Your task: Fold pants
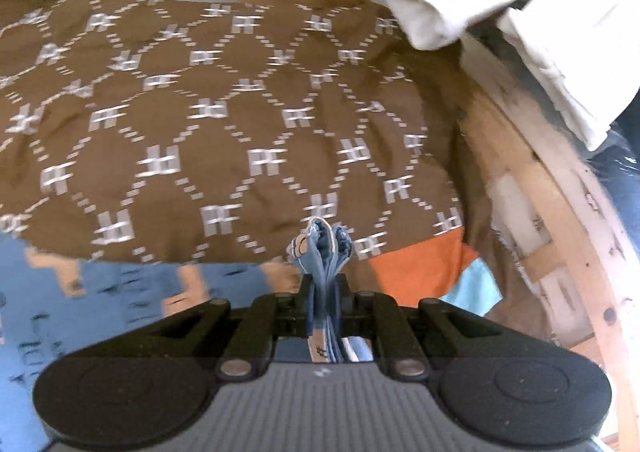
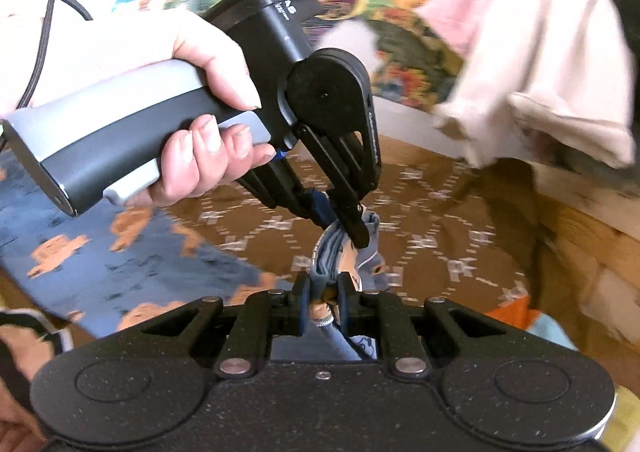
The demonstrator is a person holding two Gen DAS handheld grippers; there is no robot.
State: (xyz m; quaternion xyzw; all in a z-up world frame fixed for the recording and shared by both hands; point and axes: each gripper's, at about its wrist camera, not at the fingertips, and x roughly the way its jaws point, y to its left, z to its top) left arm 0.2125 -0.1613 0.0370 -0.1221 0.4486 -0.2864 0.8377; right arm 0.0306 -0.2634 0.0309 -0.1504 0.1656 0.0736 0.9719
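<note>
My left gripper point(image 1: 322, 284) is pinching a bunched edge of the pants point(image 1: 120, 292), and my right gripper point(image 2: 323, 292) is pinching another gather of the same blue cloth just beside it. The pants look light and limp, soft enough to sag and slide, so I judge the hem or waistband corners the best places to hold. The rest of the pants lies on the brown bedspread point(image 1: 224, 99). Beyond the bedspread a wooden frame point(image 1: 532, 187) curves round, with pale folded cloth point(image 1: 448, 3) hanging above it
</note>
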